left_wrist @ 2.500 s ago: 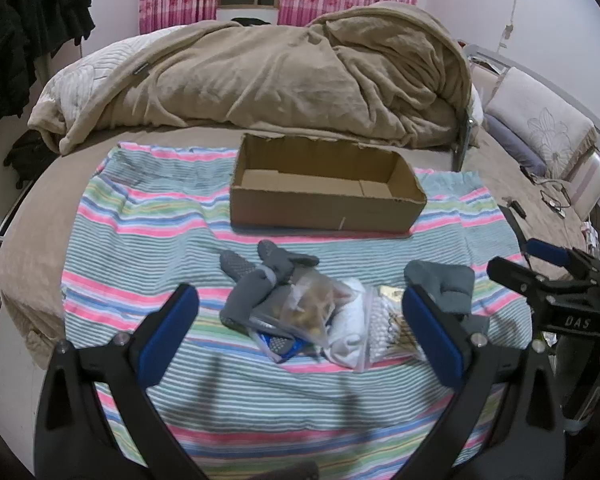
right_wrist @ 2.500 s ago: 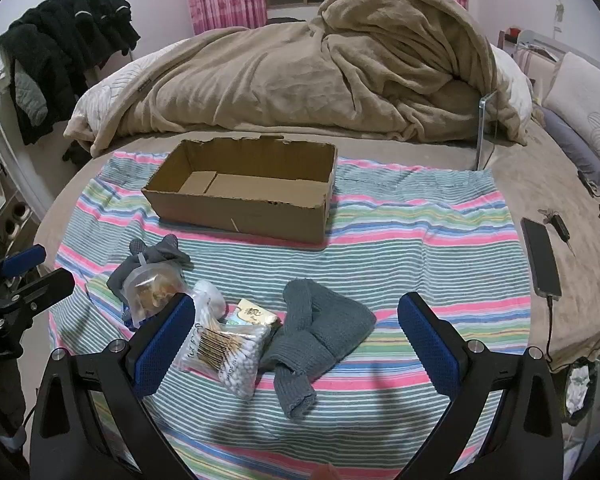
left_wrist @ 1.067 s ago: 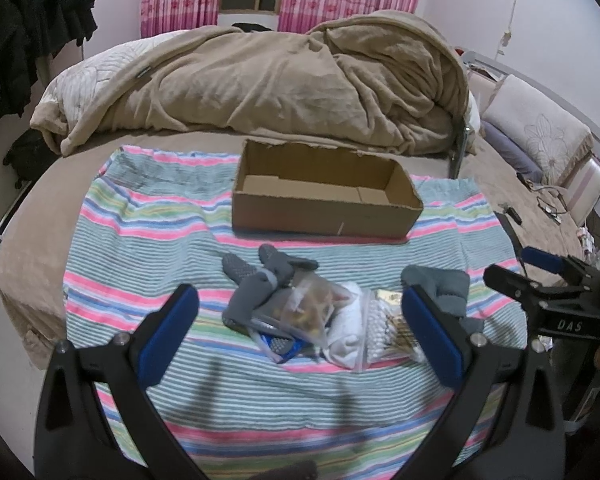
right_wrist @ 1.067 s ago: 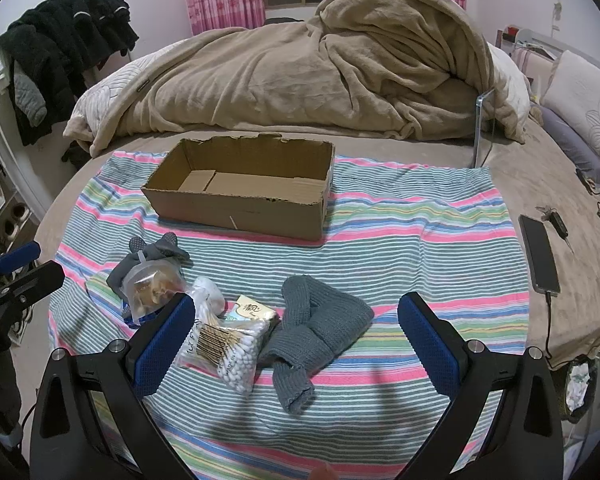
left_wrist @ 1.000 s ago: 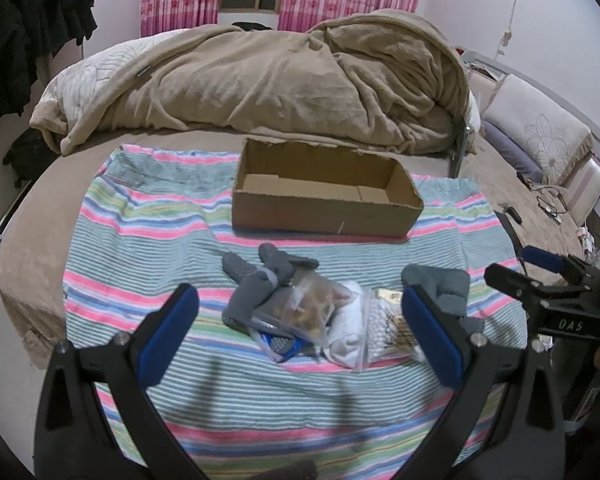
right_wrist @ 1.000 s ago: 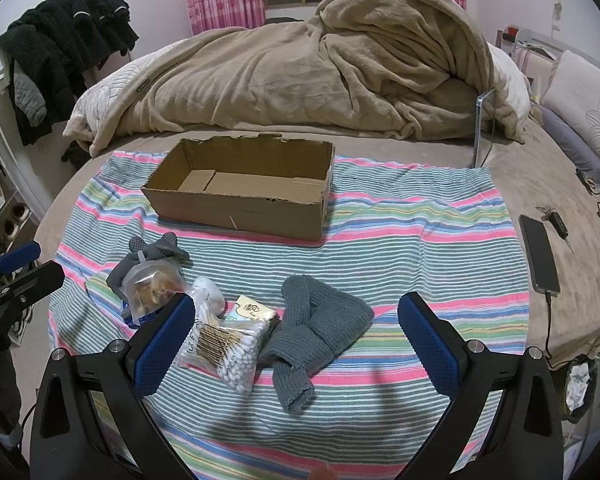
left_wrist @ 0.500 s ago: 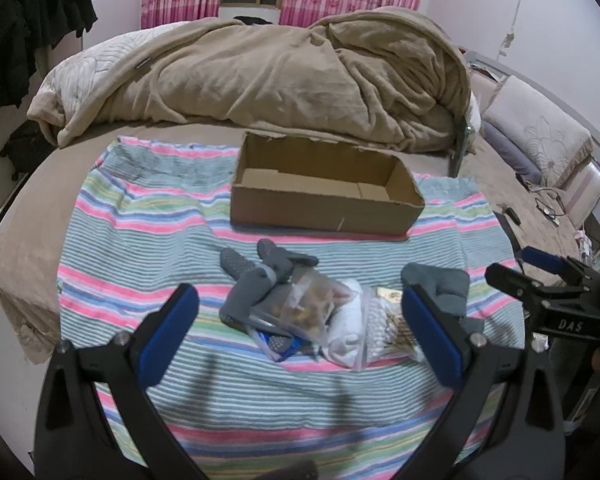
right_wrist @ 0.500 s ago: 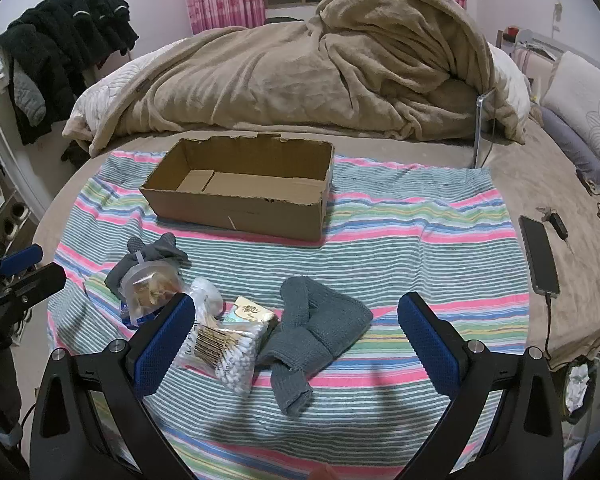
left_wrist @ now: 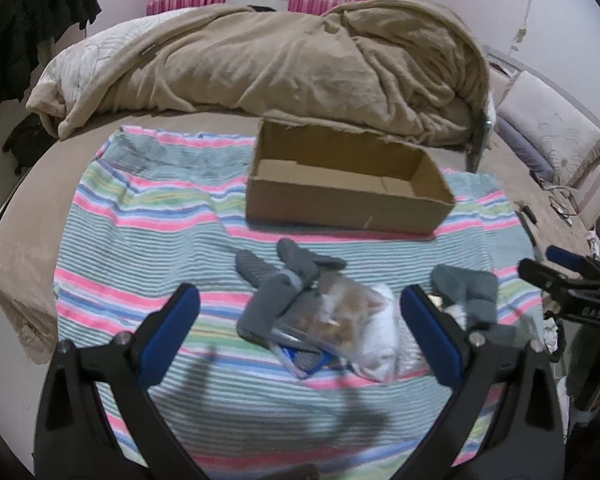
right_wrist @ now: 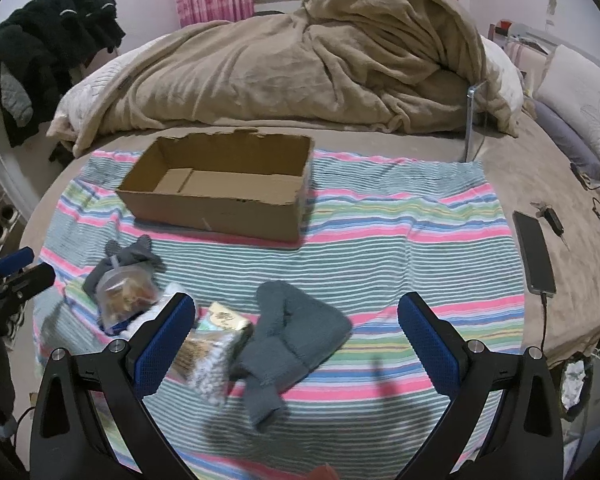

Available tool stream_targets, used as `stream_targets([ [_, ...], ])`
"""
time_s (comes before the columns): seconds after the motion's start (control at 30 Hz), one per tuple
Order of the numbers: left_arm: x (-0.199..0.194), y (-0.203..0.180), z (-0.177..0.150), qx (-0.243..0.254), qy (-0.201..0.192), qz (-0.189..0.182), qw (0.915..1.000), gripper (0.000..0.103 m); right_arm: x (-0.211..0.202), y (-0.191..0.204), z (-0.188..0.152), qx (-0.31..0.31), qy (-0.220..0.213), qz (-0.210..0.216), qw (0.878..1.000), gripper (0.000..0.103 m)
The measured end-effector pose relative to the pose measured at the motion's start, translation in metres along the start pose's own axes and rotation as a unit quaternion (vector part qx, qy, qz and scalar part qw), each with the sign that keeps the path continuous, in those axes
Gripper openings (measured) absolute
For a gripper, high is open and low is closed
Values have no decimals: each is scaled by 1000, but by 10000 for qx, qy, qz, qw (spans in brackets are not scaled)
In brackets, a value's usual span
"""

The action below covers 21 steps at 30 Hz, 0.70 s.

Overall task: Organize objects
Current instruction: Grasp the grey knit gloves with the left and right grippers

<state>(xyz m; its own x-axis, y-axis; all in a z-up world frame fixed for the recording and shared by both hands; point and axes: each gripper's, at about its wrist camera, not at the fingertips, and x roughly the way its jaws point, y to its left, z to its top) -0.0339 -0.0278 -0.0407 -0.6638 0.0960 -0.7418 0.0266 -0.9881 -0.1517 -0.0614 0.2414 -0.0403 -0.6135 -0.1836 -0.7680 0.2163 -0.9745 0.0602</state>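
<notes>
An empty cardboard box [left_wrist: 346, 196] [right_wrist: 220, 192] stands on a striped cloth [left_wrist: 148, 240] [right_wrist: 400, 240] on the bed. In front of it lies a pile: a grey glove [left_wrist: 276, 284] [right_wrist: 128, 258], a clear bag of brownish bits [left_wrist: 336, 316] [right_wrist: 124, 294], a white item [left_wrist: 380, 332], a bag of cotton swabs [right_wrist: 208, 354], a gold packet [right_wrist: 226, 316] and a grey knit sock [right_wrist: 292, 336] [left_wrist: 466, 288]. My left gripper [left_wrist: 300, 336] is open, low over the glove and bag. My right gripper [right_wrist: 296, 340] is open over the sock.
A rumpled tan blanket [left_wrist: 300, 60] [right_wrist: 300, 60] fills the back of the bed. A phone on a cable [right_wrist: 534, 252] lies at the right. Dark clothes [right_wrist: 48, 40] hang at the left. Pillows [left_wrist: 548, 120] lie at the right.
Both grippers have moved forward and down toward the pile, which looks larger now. Both stay open. Nothing on the cloth has moved.
</notes>
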Motion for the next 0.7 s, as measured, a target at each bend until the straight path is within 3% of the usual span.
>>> stream_targets([
  [0.1,17,9,2,-57,143,28,9999,93,13,-9,-1,60,144,-76,9998,103],
  [0.43,71,23,0,-4,618,-6,9981,85,67,-23,-12,201,774,3,9968,102],
  [0.7,95,32,1,-224,883,-352,9952,85,93,-25,-22,283,1223,316,9916,80],
])
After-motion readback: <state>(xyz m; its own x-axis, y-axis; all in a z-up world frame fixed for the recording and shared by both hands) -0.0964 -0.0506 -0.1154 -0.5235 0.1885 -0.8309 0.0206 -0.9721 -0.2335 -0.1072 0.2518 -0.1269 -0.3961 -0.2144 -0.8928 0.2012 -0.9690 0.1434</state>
